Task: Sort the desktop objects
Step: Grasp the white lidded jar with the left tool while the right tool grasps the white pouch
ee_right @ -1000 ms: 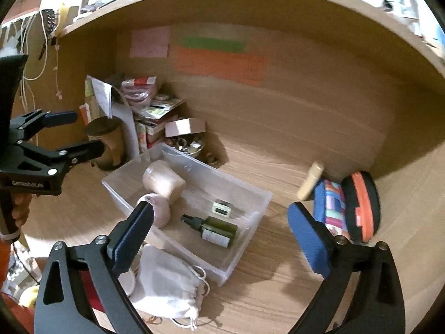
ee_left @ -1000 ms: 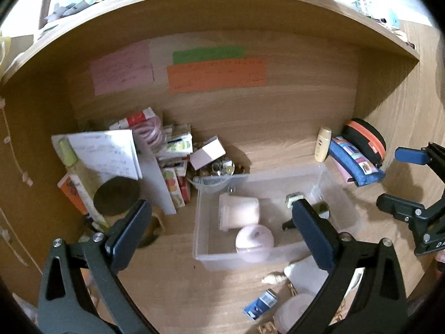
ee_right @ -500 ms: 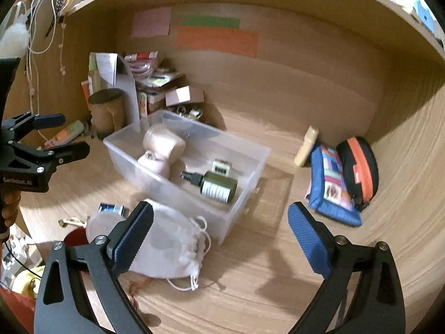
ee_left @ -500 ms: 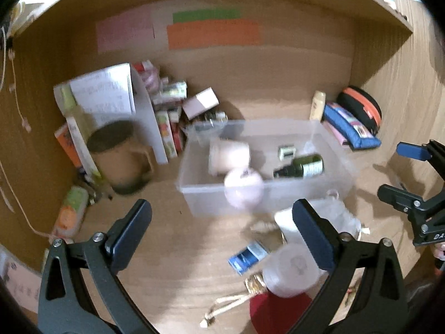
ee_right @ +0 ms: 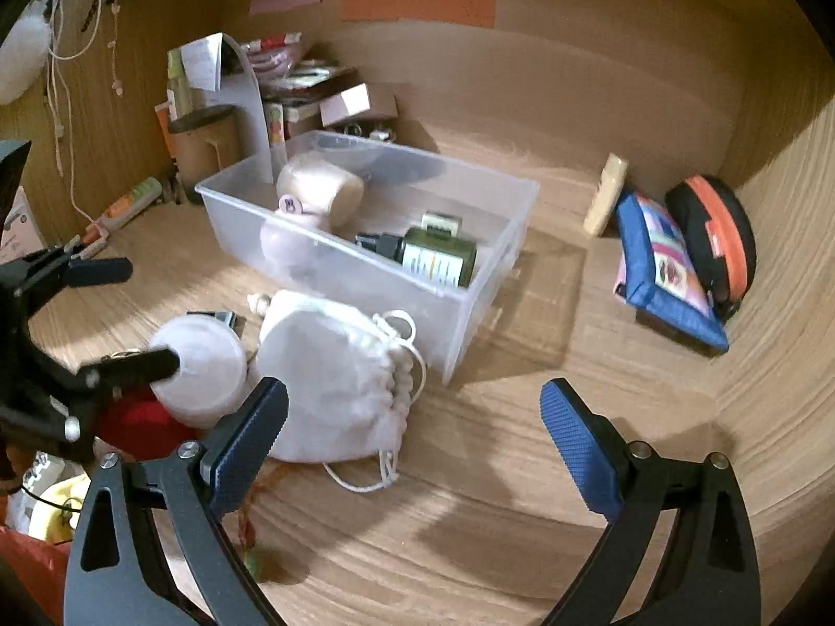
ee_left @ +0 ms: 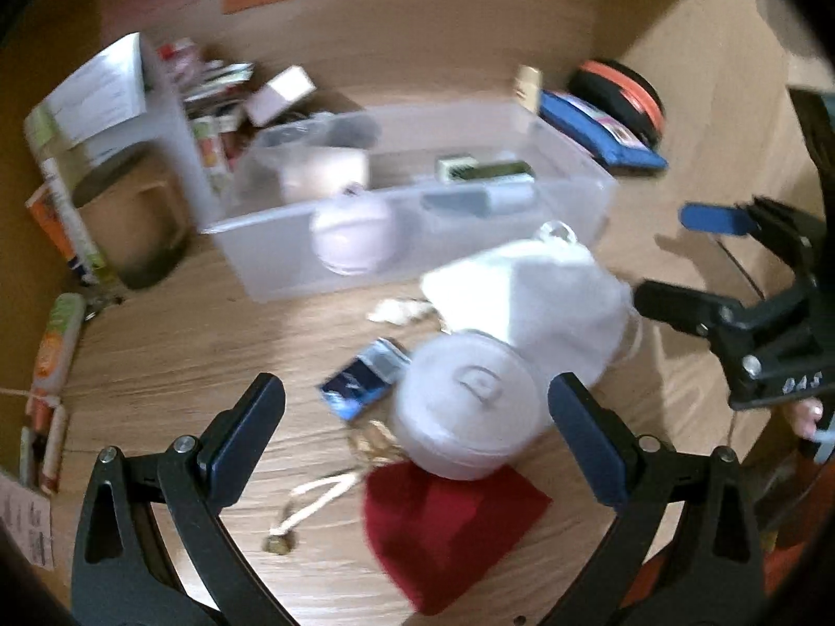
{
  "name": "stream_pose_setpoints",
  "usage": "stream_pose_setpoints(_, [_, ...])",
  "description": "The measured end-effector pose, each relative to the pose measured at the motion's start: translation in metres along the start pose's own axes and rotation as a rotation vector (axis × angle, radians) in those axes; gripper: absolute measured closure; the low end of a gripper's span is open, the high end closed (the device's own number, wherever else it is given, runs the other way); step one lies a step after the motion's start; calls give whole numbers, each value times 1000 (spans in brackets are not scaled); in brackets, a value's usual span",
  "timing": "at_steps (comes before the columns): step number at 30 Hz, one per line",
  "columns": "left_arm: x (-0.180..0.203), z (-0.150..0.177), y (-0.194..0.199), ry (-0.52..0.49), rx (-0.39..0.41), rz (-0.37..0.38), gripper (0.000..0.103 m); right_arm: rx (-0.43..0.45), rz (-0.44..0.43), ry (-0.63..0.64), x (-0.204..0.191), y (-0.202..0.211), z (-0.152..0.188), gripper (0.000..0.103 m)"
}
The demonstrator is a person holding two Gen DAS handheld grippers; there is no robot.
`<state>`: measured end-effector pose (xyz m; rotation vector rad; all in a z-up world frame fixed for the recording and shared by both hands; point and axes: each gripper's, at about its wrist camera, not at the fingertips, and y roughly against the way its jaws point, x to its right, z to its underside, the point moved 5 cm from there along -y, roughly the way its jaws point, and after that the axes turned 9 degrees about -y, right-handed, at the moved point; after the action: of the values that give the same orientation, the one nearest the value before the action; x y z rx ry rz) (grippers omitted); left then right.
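Observation:
A clear plastic bin [ee_left: 600, 177] [ee_right: 469, 292] stands mid-desk and holds a pink cup [ee_right: 321, 193], a pale round object [ee_left: 349, 232], a green bottle [ee_right: 438, 255] and a small box [ee_right: 441, 221]. In front of it lie a white drawstring pouch [ee_left: 527, 292] [ee_right: 334, 365], a white round jar [ee_left: 467, 396] [ee_right: 201, 365], a small blue packet [ee_left: 362, 378] and a red cloth [ee_left: 449, 521]. My left gripper [ee_left: 415, 412] is open, its jaws either side of the jar. My right gripper [ee_right: 412, 428] is open and empty, just right of the pouch.
A brown mug [ee_right: 206, 148], papers and small boxes [ee_right: 292, 88] crowd the back left. A blue pouch [ee_right: 663, 271], an orange-black case [ee_right: 715, 229] and a beige tube [ee_right: 605, 201] lie at the right. An orange-green tube [ee_left: 60, 336] lies at the left edge.
Both grippers have pulled back and down from the bin. The jar, pouch, packet and red cloth now fill the left view, the jar between the left jaws. Both stay open.

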<state>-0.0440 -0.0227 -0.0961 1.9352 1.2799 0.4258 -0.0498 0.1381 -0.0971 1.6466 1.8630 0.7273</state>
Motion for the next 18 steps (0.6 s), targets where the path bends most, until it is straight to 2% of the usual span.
stream_pose_setpoints(8, [18, -3, -15, -89, 7, 15, 1, -55, -26, -54, 8, -11, 11, 6])
stream_pose_setpoints(10, [20, -4, -18, -103, 3, 22, 9, -62, -33, -60, 8, -14, 12, 6])
stream_pose_setpoints(12, [21, -3, -25, -114, -22, 42, 27, -74, -44, -64, 7, -18, 13, 6])
stream_pose_setpoints(15, [19, 1, -34, -102, -53, 67, 32, -101, -64, -73, 5, -26, 13, 6])
stream_pose_setpoints(18, [15, 3, -35, -85, -45, 84, 35, -128, -95, -84, 2, -34, 13, 6])
